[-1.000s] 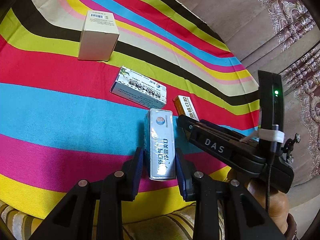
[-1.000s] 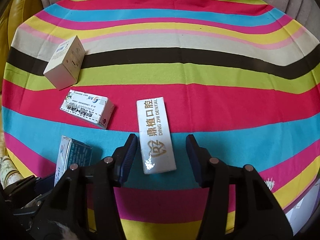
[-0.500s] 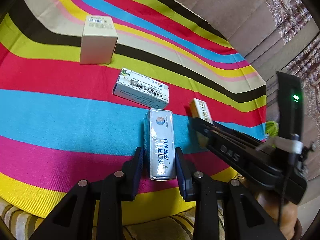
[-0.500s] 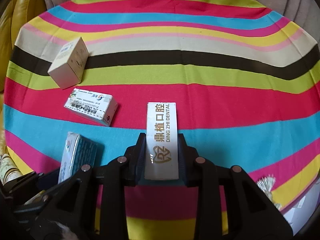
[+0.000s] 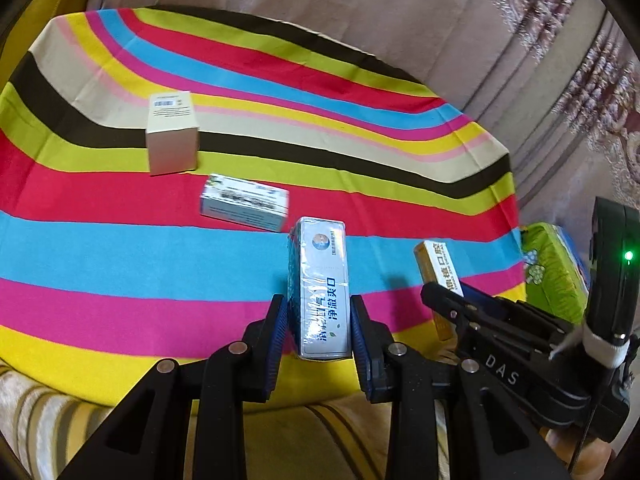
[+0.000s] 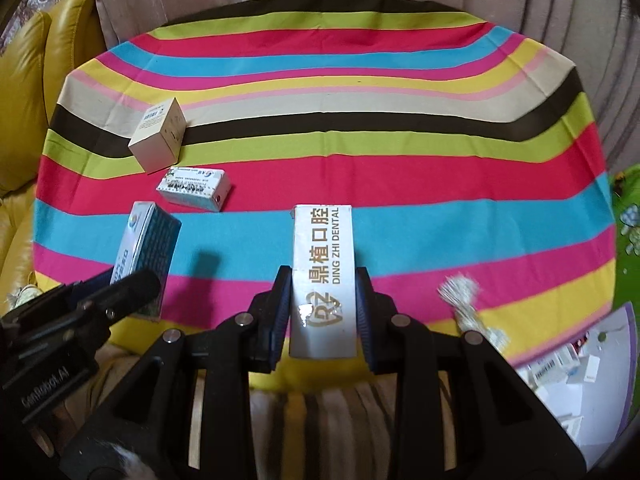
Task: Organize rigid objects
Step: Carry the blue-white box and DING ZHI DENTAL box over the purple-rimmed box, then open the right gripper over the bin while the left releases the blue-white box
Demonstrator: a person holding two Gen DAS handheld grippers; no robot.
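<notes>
With the left claw point(image 5: 319, 322) clamped on a blue box point(image 5: 320, 288) and the right claw point(image 6: 323, 312) gripping a white box point(image 6: 323, 276), both lifted above the striped cloth point(image 6: 400, 160), next comes carrying them to a tidy spot.

Bright, saturated light falls on the striped multicoloured cloth point(image 5: 120, 240). Glare whitens the glossy white dental box point(image 6: 323, 280). Fisheye bending curves the stripes and darkens the corners; the small white-and-blue carton point(image 5: 244, 202) looks motion-blurred.

A striped cloth point(image 6: 360, 152) in many bright colors covers the seat. A yellow sofa point(image 6: 36, 92) stands beside it, with patterned curtains point(image 5: 560, 60) behind.
</notes>
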